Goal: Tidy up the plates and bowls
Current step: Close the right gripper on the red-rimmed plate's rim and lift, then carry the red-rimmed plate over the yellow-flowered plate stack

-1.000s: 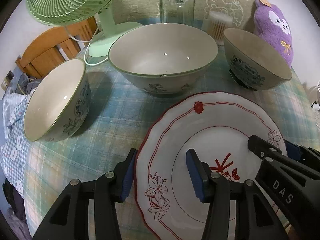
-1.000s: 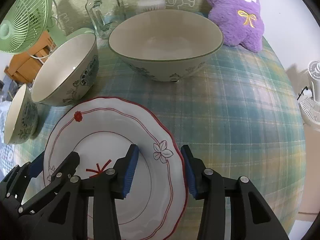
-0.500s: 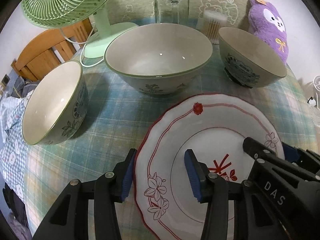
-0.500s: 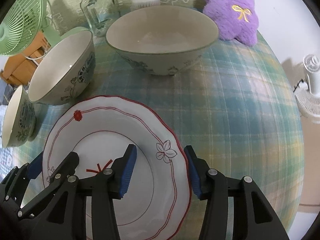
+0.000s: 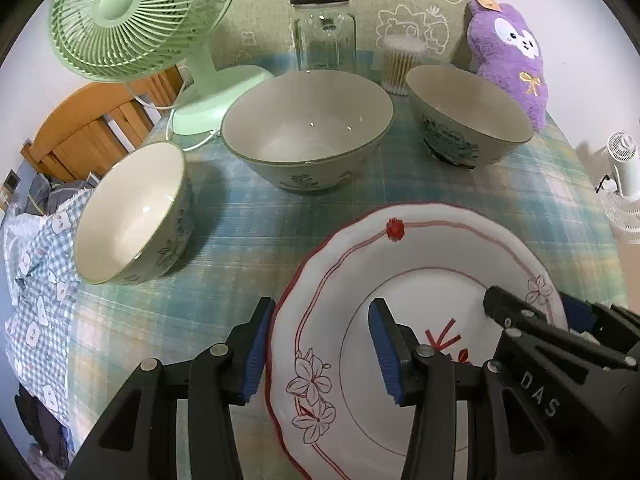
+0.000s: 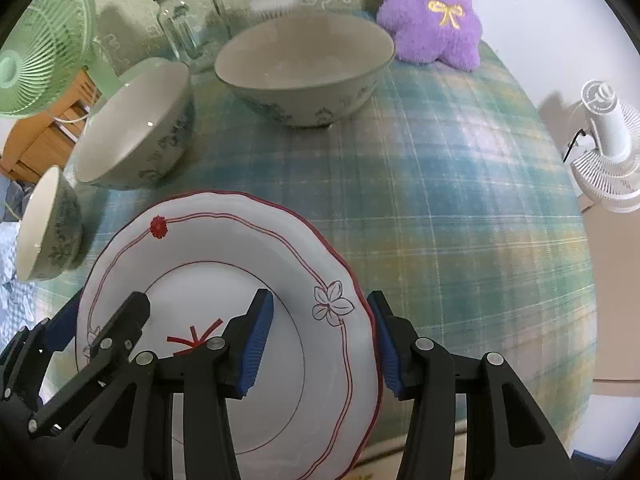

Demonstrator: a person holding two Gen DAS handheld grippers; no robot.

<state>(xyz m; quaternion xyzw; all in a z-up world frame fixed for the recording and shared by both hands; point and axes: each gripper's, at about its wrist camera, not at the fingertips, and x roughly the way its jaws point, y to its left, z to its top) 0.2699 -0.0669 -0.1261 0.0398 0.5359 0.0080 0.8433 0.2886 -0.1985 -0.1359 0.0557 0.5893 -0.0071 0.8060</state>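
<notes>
A white plate with red trim (image 5: 432, 256) (image 6: 224, 248) sits between my two grippers, above the plaid tablecloth (image 6: 460, 184). My left gripper (image 5: 322, 308) straddles its left rim and is shut on it; in the right wrist view this gripper (image 6: 100, 312) shows at the lower left. My right gripper (image 6: 320, 298) is shut on the right rim, with its outer pad against the edge; the left wrist view shows it (image 5: 536, 306) at the right. Three bowls stand behind: left (image 5: 132, 212) (image 6: 44, 224), middle (image 5: 308, 132) (image 6: 136, 124), right (image 5: 468, 116) (image 6: 304, 68).
At the back of the table stand a green fan (image 5: 132, 16), a glass jar (image 5: 324, 32), a cotton-swab tub (image 5: 400, 64) and a purple plush (image 5: 512, 60). A wooden chair (image 5: 92, 128) is at the left and a white fan (image 6: 604, 152) off the table's right.
Both grippers have drawn back and up with the plate between them; the bowls look smaller and farther. The left jaws narrowed slightly and the right jaws widened slightly.
</notes>
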